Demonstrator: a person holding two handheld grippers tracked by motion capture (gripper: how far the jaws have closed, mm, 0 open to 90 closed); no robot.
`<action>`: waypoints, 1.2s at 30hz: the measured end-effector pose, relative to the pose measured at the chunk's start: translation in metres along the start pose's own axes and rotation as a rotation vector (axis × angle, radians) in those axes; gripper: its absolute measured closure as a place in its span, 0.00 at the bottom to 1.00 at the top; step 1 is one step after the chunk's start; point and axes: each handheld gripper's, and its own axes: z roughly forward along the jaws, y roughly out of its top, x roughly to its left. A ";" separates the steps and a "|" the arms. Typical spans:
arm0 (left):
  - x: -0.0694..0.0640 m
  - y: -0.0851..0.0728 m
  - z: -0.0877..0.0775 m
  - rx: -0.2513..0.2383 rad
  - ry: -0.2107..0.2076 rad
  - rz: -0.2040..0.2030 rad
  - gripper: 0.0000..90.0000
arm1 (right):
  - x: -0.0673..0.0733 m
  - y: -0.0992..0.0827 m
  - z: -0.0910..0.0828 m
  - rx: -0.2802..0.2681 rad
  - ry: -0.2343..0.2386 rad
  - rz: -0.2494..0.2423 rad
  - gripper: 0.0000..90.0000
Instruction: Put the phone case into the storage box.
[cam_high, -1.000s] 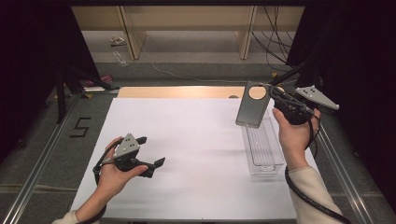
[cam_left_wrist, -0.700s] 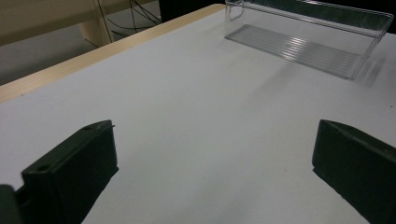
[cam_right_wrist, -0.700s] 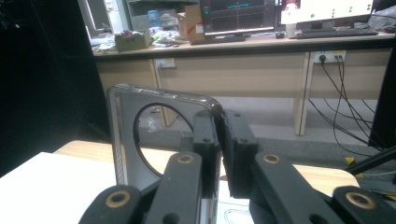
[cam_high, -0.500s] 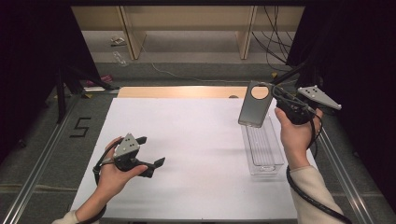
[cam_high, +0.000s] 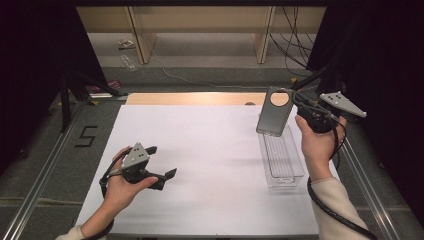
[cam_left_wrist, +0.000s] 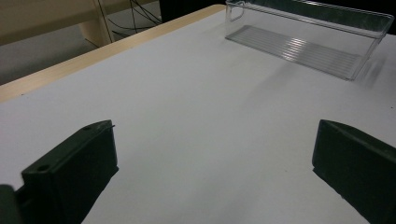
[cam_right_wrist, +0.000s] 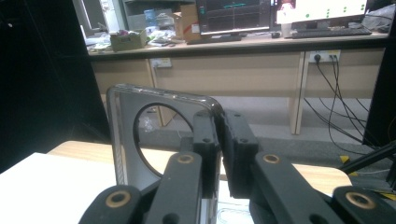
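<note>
on the left of the white table the left gripper rested low in the person's left hand, its jaws spread wide apart with nothing between them; in the left gripper view only bare tabletop lay between the two black jaws, with the clear tray farther off.

moving right, the clear tray sat near the table's right edge, lengthwise and looking empty. above its far end hung the phone case, a dark grey shell with a round camera hole near its top, held upright and off the table.

furthest right, the right gripper was clamped on the case's edge, jaws nearly together with just the thin wall pinched between them. the right gripper view showed that grip close up: the phone case stood on end, its rim caught between the pads.

the step in hand looked like carrying the case over to the tray. the next move probably called for lowering it into the tray, tipping it flat so it fit between the walls, then letting the jaws part. the pinch on a thin edge looked slight, so the case could swing or slip if moved fast.
</note>
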 end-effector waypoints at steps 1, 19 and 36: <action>0.000 0.000 0.000 0.000 0.001 0.000 0.00 | 0.000 0.000 0.000 0.001 0.000 0.000 0.94; 0.000 0.000 0.000 0.001 0.002 0.000 0.00 | -0.005 0.000 0.000 -0.002 -0.011 -0.006 0.94; 0.000 0.000 0.000 0.000 0.001 -0.002 0.00 | -0.010 0.001 -0.001 -0.005 -0.024 -0.007 0.94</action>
